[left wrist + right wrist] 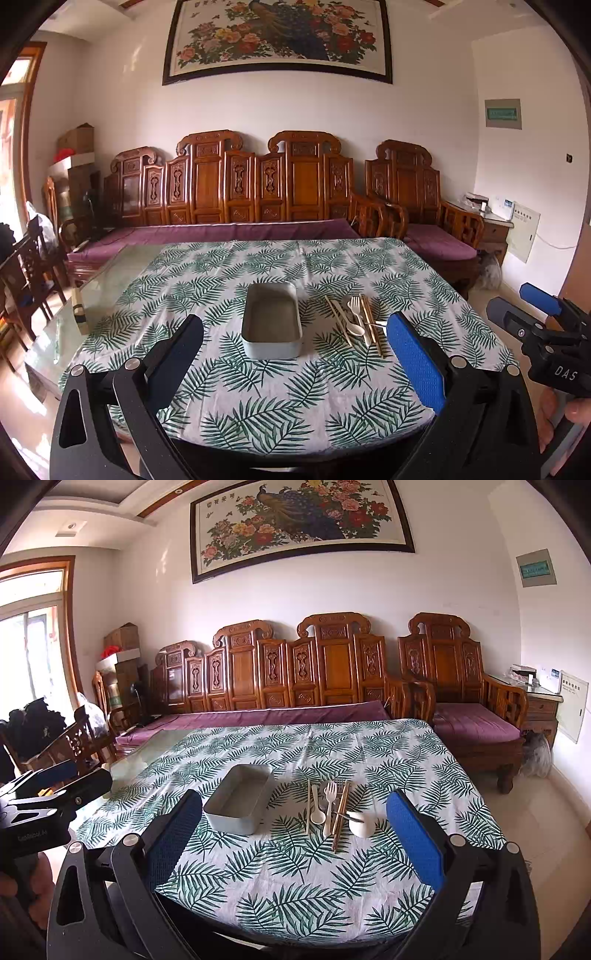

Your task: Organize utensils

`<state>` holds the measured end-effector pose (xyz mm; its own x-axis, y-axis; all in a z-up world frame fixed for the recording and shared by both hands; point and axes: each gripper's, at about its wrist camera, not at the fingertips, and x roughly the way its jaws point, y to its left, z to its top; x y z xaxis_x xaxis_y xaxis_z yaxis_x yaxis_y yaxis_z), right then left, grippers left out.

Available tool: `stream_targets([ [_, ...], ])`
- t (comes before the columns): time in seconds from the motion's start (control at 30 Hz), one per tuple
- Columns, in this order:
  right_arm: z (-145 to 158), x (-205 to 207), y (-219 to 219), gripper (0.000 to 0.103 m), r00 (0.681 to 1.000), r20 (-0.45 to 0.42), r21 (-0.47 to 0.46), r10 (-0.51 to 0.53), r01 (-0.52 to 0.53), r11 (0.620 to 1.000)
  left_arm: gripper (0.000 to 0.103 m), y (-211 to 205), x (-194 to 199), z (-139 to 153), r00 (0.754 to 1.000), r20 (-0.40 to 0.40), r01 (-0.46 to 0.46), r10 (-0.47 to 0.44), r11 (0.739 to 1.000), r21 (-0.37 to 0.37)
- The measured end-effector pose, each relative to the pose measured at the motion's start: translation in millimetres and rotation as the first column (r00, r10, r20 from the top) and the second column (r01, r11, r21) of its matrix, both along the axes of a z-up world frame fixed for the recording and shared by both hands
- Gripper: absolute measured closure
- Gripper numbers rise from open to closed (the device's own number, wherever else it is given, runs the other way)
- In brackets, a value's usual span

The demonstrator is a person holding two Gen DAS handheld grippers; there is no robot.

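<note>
An empty grey rectangular tin (271, 320) (239, 798) sits mid-table on the leaf-print cloth (258, 387) (295, 878). Just right of it lies a loose pile of utensils: a cream fork (355, 307) (330, 794), a cream spoon (355, 328) (317, 812), wooden chopsticks (371, 326) (341, 812) and a small white dish (359, 825). My left gripper (295, 354) hovers open over the near edge, nothing between its fingers. My right gripper (295, 834) is open too, empty, short of the utensils. It also shows at the right edge of the left wrist view, right gripper (532, 310).
A carved wooden sofa with purple cushions (229, 232) (258, 716) stands behind the table. Bare glass tabletop (110, 273) lies left of the cloth, with a small box (78, 312) on it. Wooden chairs (22, 273) stand at the left. A hand (576, 410) holds the right gripper's handle.
</note>
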<state>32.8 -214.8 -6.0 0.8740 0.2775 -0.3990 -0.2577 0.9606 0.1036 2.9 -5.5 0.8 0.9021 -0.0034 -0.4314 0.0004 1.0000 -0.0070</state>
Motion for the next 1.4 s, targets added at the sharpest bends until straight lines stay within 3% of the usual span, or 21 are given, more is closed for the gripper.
stream_targets([
  [1.4,2.4,-0.6,0.6,0.003,1.000,0.000,0.003,0.005,-0.005,1.000,0.007,3.2,-2.0,3.2,1.000,0.009,-0.002,0.002,1.000,-0.015],
])
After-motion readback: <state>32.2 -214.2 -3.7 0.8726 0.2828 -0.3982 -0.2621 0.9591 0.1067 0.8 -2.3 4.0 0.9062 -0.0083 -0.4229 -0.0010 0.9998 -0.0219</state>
